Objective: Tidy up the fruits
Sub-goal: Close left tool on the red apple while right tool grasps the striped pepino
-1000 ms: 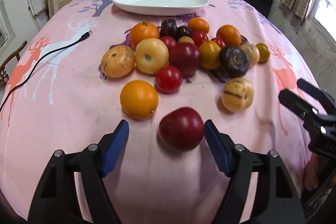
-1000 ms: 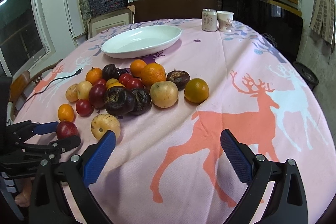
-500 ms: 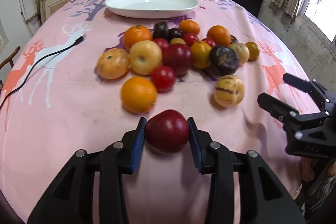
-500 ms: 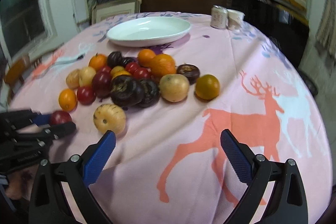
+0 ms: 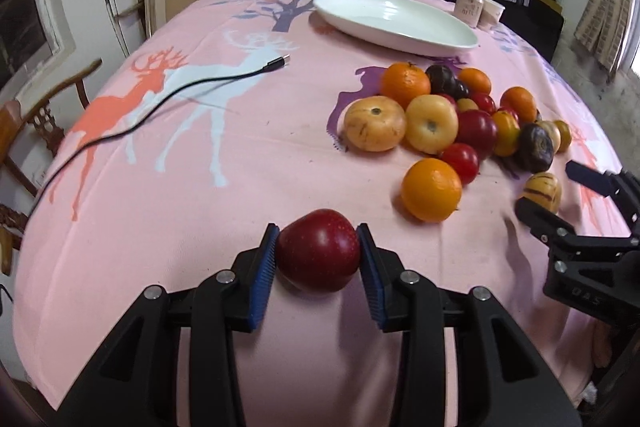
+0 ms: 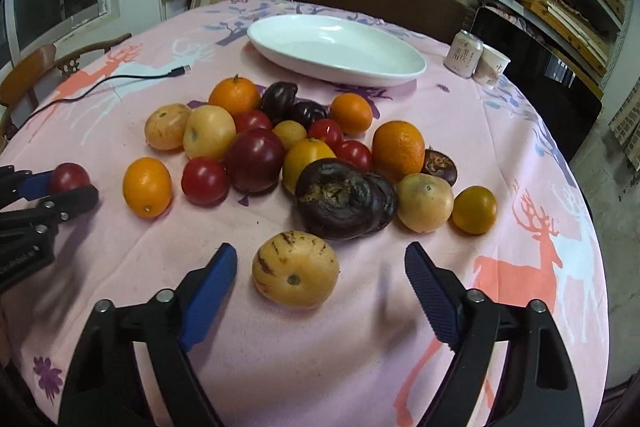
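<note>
My left gripper [image 5: 318, 255] is shut on a dark red apple [image 5: 319, 250], just above the pink tablecloth; it also shows in the right wrist view [image 6: 69, 177]. My right gripper [image 6: 320, 269] is open, its blue pads either side of a yellow striped melon [image 6: 296, 269] on the cloth, not touching it. A pile of fruit [image 6: 304, 147] lies beyond: oranges, red tomatoes, yellow and dark purple fruits. One orange [image 5: 431, 189] lies apart near the apple. An empty white oval dish [image 6: 336, 49] stands at the far side.
A black USB cable [image 5: 160, 103] runs across the cloth's left side. A can [image 6: 464, 53] and a paper cup [image 6: 493, 65] stand right of the dish. A wooden chair [image 5: 36, 131] is beside the table's left edge.
My left gripper has closed on the red apple and swung left with it. My right gripper has moved in toward the striped melon, which now sits between its open fingers.
</note>
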Demonstrator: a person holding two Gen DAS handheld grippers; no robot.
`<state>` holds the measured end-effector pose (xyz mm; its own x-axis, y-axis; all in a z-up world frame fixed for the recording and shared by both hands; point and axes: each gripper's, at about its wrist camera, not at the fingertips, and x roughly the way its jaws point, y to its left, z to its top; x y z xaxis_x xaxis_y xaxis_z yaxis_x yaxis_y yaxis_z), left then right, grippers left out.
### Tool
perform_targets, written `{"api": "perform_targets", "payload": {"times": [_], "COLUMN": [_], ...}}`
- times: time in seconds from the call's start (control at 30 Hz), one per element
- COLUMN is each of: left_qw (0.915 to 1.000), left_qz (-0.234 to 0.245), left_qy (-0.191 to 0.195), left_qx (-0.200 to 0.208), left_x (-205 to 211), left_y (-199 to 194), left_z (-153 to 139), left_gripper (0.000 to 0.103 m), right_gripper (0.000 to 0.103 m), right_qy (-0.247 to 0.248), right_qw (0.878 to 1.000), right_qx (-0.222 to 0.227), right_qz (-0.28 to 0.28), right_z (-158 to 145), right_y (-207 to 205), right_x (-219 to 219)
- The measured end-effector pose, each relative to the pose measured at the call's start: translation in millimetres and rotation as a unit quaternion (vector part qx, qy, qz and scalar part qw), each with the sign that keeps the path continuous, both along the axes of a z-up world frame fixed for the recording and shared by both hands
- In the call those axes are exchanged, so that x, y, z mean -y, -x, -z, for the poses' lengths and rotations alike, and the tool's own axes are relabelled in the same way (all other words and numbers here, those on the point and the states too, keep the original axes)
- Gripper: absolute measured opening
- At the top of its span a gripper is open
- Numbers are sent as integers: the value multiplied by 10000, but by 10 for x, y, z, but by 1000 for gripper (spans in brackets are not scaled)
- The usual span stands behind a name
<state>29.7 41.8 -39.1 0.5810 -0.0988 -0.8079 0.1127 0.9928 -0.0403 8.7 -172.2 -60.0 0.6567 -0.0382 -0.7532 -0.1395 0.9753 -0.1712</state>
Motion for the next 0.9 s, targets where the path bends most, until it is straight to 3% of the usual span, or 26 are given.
{"api": "perform_targets", "payload": {"times": [0.17,0.23,0.67,0.9], "left_qw": [10000,9999,9997,9982], "left_qz": [25,24,-99,-123], "left_qy": [64,101,-171,-403], "left_qx": [37,23,113,416], "left_x": [-35,-37,29,56], "left_y": [19,22,35,-29], "left_z": [8,13,-6,-220], "left_gripper": [38,38,38,38], "right_gripper": [49,42,42,42], "right_qy": [24,143,-235,-545], "right_qw": [9999,9997,9993,9979], "right_qx": [22,83,183,249], "right_qz": [-155,-186,-243,-246], "right_z": [26,27,-45,-173], "right_y": [26,46,91,79], "right_x": [-74,-120,-33,78]}}
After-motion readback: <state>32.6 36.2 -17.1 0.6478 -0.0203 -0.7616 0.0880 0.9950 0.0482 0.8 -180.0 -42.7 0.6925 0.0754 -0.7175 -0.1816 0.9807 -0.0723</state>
